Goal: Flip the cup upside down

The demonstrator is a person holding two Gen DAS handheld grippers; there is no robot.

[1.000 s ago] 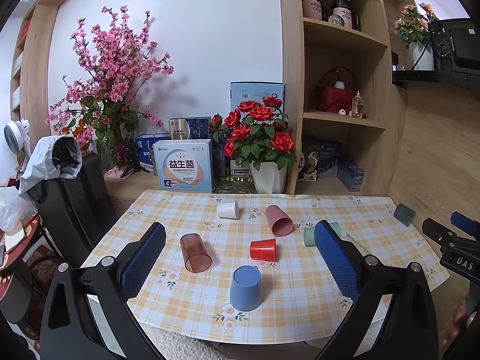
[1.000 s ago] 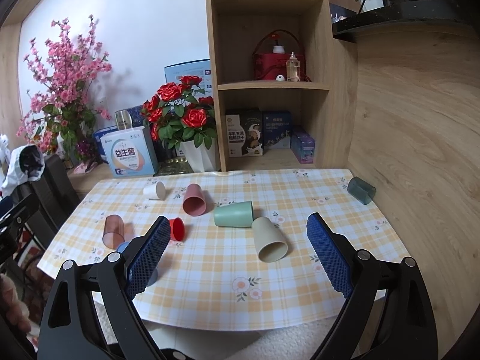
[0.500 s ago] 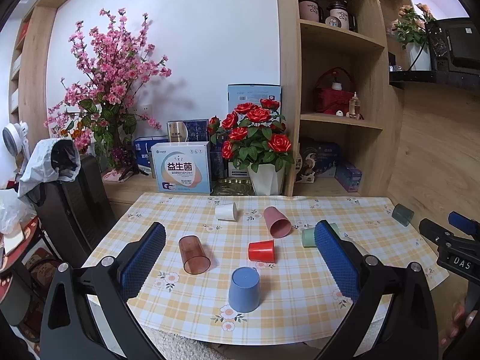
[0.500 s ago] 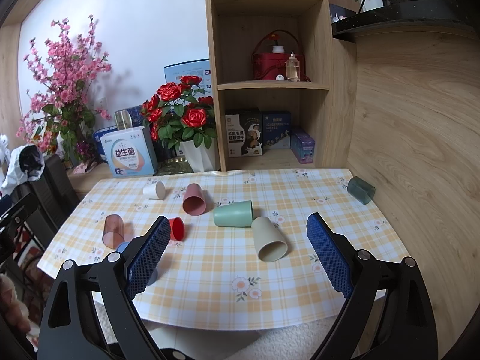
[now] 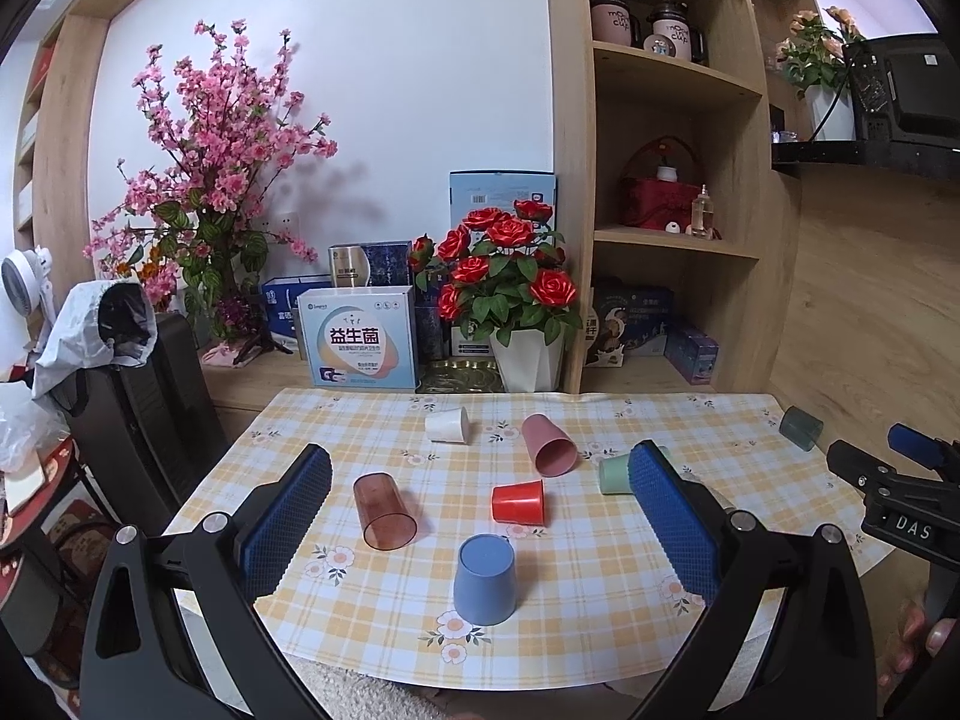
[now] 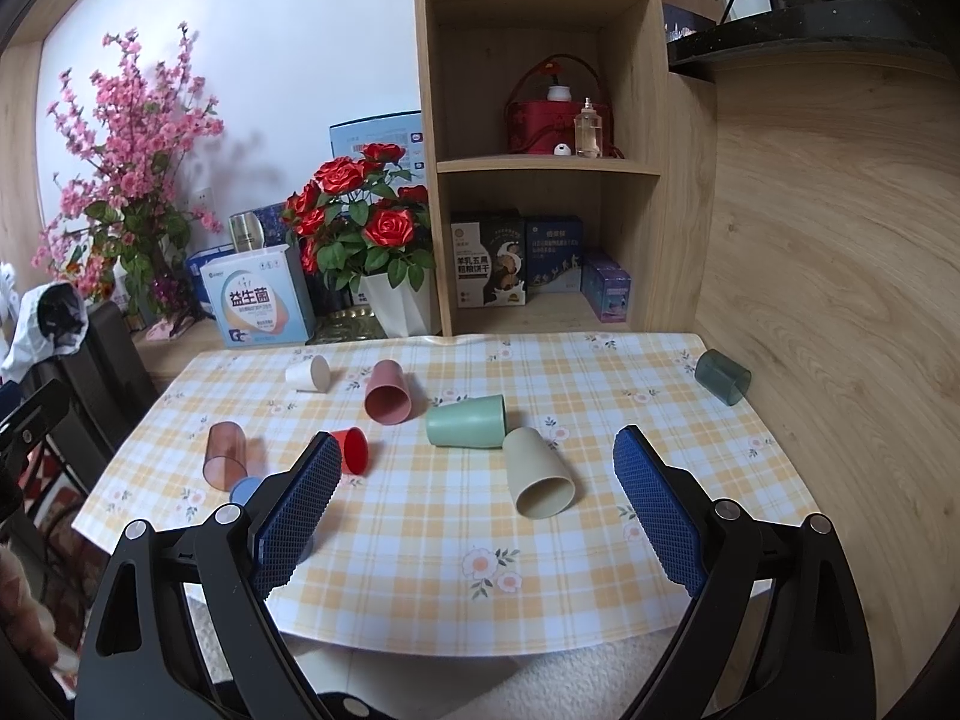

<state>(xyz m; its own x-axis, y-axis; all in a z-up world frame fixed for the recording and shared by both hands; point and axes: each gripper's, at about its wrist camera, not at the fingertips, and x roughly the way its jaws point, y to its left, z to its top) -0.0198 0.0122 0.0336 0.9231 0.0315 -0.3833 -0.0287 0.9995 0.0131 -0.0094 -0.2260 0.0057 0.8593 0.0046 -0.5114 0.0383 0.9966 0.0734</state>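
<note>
Barely anything moved vs the earlier frames: left view drifted a touch, cups sit slightly lower/left in frame; right view unchanged.

Left gripper (image 5: 480,498) held above the near edge of the table (image 5: 600,630), jaws wide apart, nothing btwn them. Straight ahead, closest to it, blue cup (image 5: 485,579) stands upside down, base up. Just beyond that, red cup (image 5: 519,501) on its side. Ahead-left, translucent brown cup (image 5: 384,510) lying w/ mouth toward the gripper. Further ahead: pink cup (image 5: 549,444) on its side, mouth facing the gripper, and white cup (image 5: 447,423) on its side beyond-left of it. Light green cup (image 5: 613,474) partly hidden behind the right finger pad. Dark green cup (image 5: 801,428) far right, near the wood wall.

Right gripper (image 6: 474,504) also above the near table edge, jaws wide, empty. Beige cup (image 6: 538,471) lies btwn its fingers' line of sight, just ahead, mouth toward the gripper. Light green cup (image 6: 467,421) lies touching or nearly touching the beige one's far end. Red cup (image 6: 351,450) just past the left finger pad; blue cup (image 6: 245,489) mostly hidden behind that pad.

Rose pot (image 5: 528,354) and probiotic box (image 5: 357,339) sit beyond the table's far edge.
</note>
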